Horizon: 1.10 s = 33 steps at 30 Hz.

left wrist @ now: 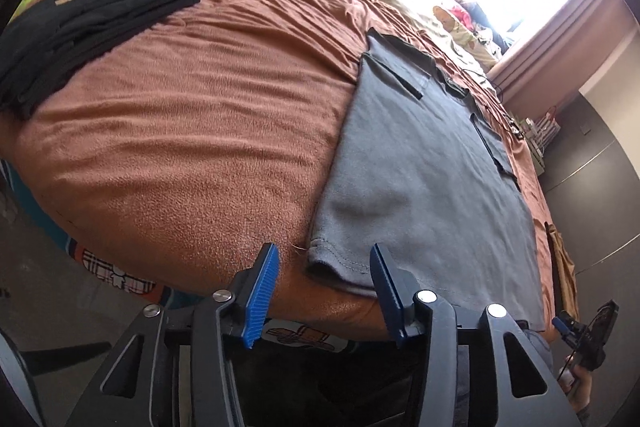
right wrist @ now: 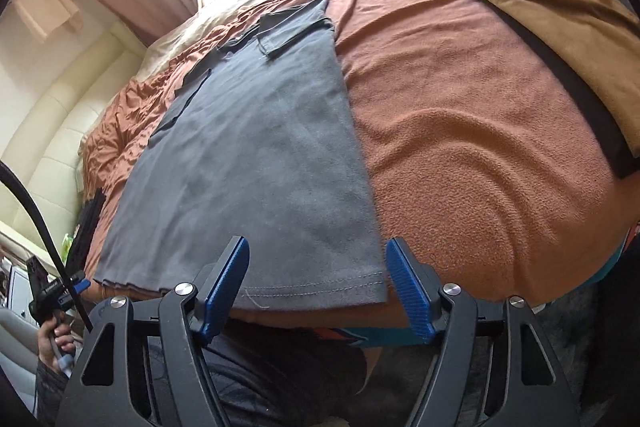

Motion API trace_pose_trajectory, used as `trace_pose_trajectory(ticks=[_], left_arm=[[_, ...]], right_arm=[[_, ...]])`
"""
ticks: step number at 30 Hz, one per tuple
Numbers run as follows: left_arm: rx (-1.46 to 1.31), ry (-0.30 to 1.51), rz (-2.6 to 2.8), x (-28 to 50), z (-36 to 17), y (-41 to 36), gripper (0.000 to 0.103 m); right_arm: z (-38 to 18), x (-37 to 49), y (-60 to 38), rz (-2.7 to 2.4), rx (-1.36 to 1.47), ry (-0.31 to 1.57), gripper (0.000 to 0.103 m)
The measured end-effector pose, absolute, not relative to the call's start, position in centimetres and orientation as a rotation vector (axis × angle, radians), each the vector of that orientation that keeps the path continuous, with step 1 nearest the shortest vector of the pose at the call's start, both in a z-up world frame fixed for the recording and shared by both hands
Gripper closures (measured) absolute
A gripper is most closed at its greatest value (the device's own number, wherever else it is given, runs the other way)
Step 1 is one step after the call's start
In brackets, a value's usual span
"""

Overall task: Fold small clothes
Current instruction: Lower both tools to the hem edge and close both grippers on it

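We see our right gripper [right wrist: 318, 287] with jaws apart over the near hem corner of a grey shirt [right wrist: 256, 163] spread on the orange blanket [right wrist: 460, 131]; a tan garment [right wrist: 568, 27] lies well apart.

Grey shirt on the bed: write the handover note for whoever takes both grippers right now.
Left gripper: open, lined up on the near left hem corner of the grey shirt, not gripping.
Right gripper: open, straddling the near right hem corner, nothing pinched.
Shirt lies flat on the orange blanket, both sides apparently folded in.
Black folded stack sits far left; a tan garment waits to the right.
Left to do: grip both hem corners, fold toward the collar, then move on to the tan garment.
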State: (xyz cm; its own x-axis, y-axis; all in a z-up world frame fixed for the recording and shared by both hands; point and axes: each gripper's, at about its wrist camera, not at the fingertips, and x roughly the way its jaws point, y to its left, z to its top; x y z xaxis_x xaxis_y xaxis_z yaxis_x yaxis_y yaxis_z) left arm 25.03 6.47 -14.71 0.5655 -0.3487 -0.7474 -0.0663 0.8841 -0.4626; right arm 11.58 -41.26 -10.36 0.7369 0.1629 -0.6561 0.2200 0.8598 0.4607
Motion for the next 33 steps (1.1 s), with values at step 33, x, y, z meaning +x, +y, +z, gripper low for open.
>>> trace_pose_trajectory(ticks=[33], left_arm=[[-0.891, 0.980, -0.167, 27.5, -19.0, 5.9, 0.078]], right_arm=[[-17.5, 8.3, -45.6, 0.105, 1.026, 0.647, 0.033]])
